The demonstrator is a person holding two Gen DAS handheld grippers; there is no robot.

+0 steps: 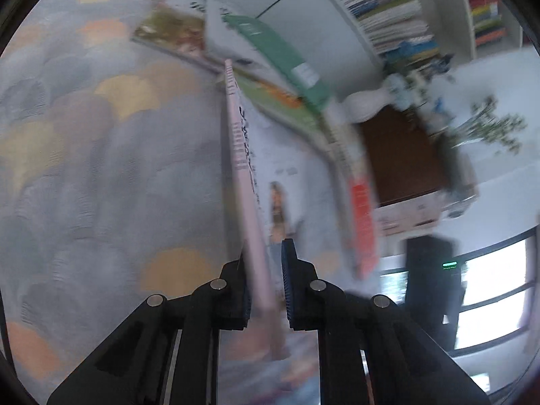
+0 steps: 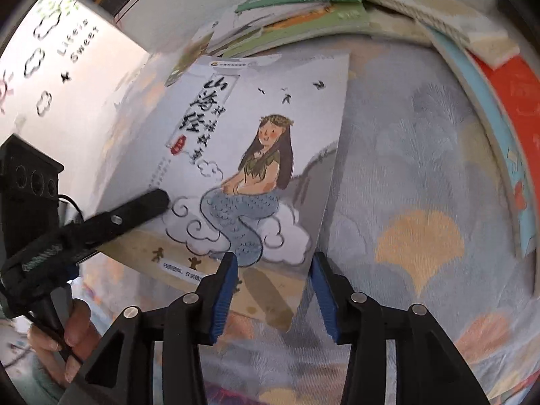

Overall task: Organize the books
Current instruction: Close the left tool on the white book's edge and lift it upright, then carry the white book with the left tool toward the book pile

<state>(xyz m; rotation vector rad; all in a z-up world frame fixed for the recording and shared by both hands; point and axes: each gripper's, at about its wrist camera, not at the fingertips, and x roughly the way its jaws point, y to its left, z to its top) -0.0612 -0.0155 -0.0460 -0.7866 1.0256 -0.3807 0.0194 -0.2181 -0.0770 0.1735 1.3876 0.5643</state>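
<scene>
A thin book with a mermaid on its white cover (image 2: 263, 155) is tilted up off the patterned bedspread (image 2: 422, 168). My left gripper (image 2: 158, 202) is shut on its left edge. In the left wrist view the book (image 1: 243, 175) runs edge-on between the left gripper (image 1: 265, 253) pads. My right gripper (image 2: 274, 258) stands open above the book's lower right corner, its blue pads apart from it. A loose pile of books (image 2: 320, 10) lies beyond, with a green one (image 1: 280, 54) on top and an orange-red one (image 2: 513, 101) at the right.
A full white bookshelf (image 1: 381, 10) stands behind the pile, beside a white vase (image 1: 368, 101) and a brown cabinet (image 1: 401, 155). A hand (image 2: 77, 330) holds the left gripper's handle. A white surface printed "Life is Sweet" (image 2: 67, 50) lies at the left.
</scene>
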